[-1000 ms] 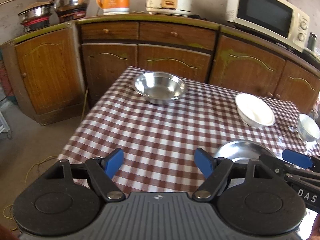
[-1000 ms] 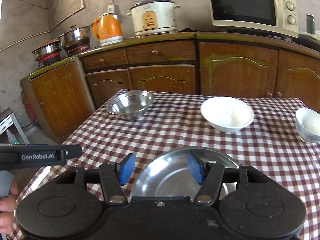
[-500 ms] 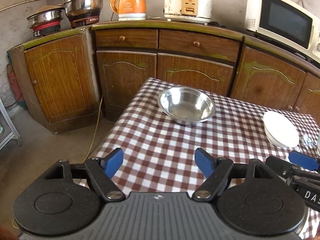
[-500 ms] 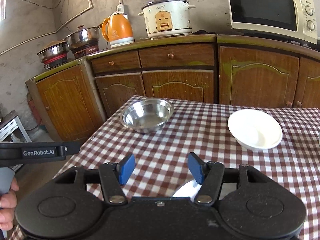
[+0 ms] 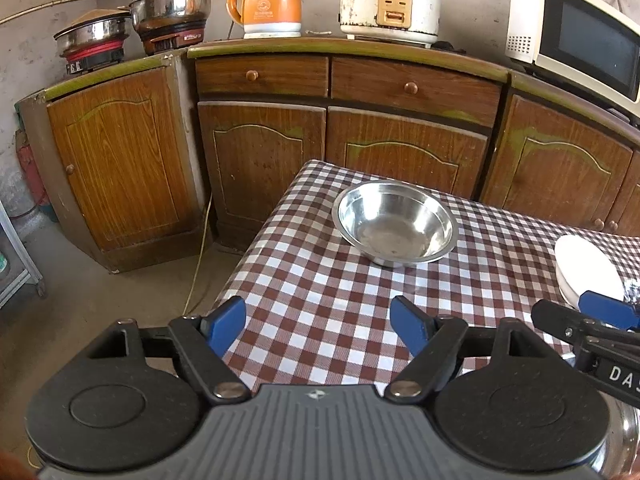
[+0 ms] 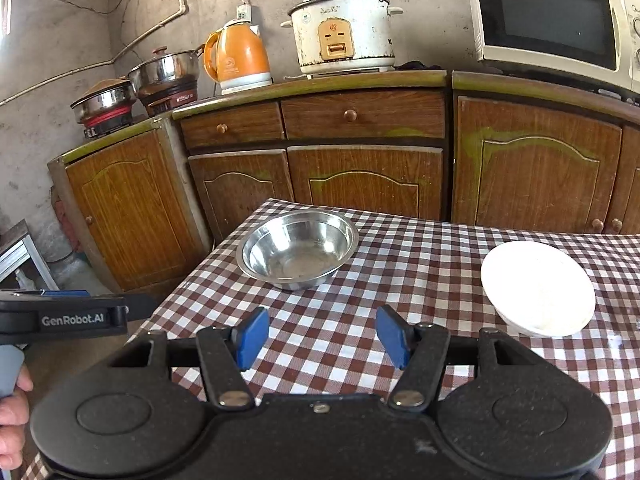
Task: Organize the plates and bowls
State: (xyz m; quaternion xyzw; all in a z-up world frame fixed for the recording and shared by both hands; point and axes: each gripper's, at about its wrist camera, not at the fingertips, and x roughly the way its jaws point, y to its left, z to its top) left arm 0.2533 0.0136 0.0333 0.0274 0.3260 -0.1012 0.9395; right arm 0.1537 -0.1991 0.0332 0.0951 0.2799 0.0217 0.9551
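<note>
A steel bowl (image 6: 298, 249) sits upright and empty on the far left part of the tabletop (image 6: 420, 280), which wears a brown-and-white checked cloth. To its right, well apart, rests a white bowl (image 6: 538, 288), also empty as far as the glare lets one tell. In the left wrist view the steel bowl (image 5: 396, 227) lies ahead and slightly right, the white bowl (image 5: 588, 270) at the right edge.

The right gripper (image 6: 322, 338) hovers over the near cloth with its blue fingers (image 6: 250, 338) spread, nothing between them. The left gripper (image 5: 316, 324) hangs over the near left corner of the tabletop, fingers (image 5: 224, 322) likewise spread and empty. A hand (image 6: 12, 420) shows at the left edge of the right wrist view.

Beyond the tabletop stand wooden cabinets (image 6: 360, 176), carrying an orange kettle (image 6: 238, 58), a white rice cooker (image 6: 346, 32), a microwave (image 6: 552, 20) and two steel pots (image 6: 164, 70) at far left.
</note>
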